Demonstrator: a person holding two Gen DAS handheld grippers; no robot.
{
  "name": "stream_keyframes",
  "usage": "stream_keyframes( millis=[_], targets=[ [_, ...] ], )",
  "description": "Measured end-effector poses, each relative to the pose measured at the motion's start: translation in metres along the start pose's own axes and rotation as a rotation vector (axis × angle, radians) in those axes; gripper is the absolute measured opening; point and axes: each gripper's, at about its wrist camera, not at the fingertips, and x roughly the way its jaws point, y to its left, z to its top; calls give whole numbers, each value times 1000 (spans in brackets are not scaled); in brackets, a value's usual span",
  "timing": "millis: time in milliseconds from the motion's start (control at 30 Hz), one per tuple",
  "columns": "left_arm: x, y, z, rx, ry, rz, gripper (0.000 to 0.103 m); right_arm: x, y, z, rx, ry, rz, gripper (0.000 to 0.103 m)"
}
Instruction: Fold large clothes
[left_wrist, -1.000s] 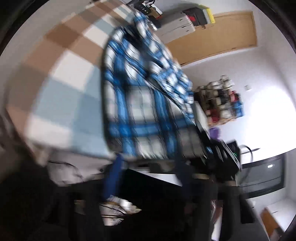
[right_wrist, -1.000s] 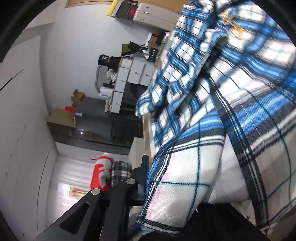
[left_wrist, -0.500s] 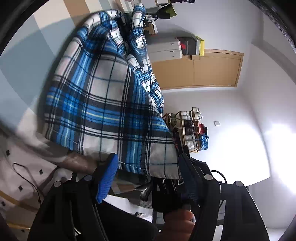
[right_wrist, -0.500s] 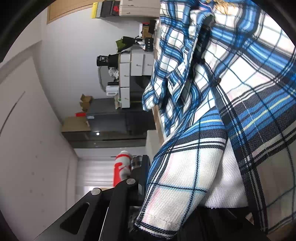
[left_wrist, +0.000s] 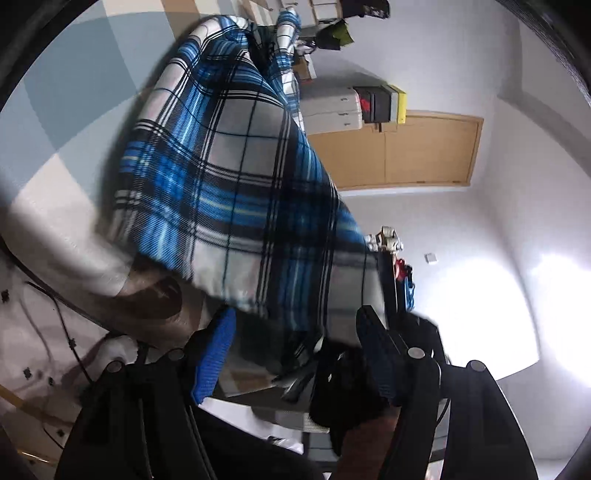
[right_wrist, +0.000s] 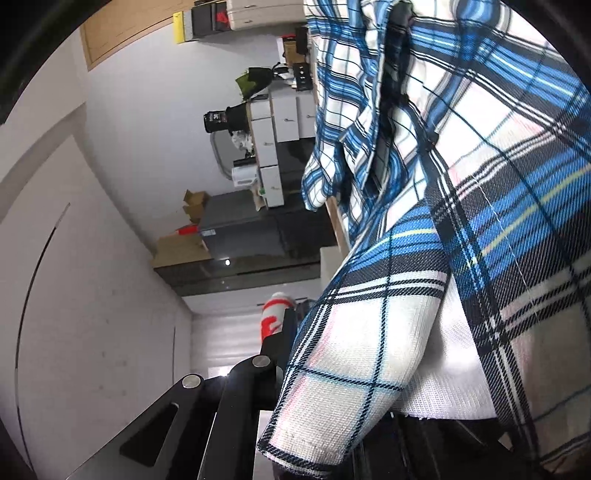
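A blue, white and black plaid shirt (left_wrist: 229, 177) lies on a table under a checked cloth (left_wrist: 74, 92). Both views are rolled sideways. My left gripper (left_wrist: 295, 354) is open at the table's edge. The shirt's hem hangs between its blue pad (left_wrist: 214, 354) and the other finger (left_wrist: 373, 354), with neither pressing on it. In the right wrist view a fold of the same shirt (right_wrist: 461, 221) comes out of my right gripper (right_wrist: 314, 354), which is shut on it. The cloth drapes over that gripper and hides its fingertips.
A wooden door (left_wrist: 424, 147) and stacked boxes (left_wrist: 376, 103) stand beyond the table. White drawers (right_wrist: 273, 136), a dark cabinet (right_wrist: 240, 236) and a red and white bottle (right_wrist: 273, 317) show in the right wrist view. A person's hand (left_wrist: 365, 446) is behind the left gripper.
The left gripper has rolled and closed in on the shirt's hem, which now hangs between its fingers. The right gripper has rolled a little, still shut on the cloth.
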Motion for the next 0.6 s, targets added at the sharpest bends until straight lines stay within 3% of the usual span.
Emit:
stream_keyframes(
  millis=[33,133,200,333,533,600],
  targets=[
    [5,-1,1,-5,14,-11,64,0,-2,1,11,6,8,7],
    [16,1,5,-30,43,-49,81,1,-3,3,21,13,18,7],
    [20,0,8,-55,54,-90,82,2,-3,3,23,22,25,7],
    [21,-1,9,-54,32,-73,88,-1,-8,5,38,16,41,7],
    [18,-8,15,-37,-7,-38,88,-4,-8,5,33,11,42,7],
    [9,-7,17,-46,-63,-25,88,-6,-7,4,20,8,30,7]
  ],
)
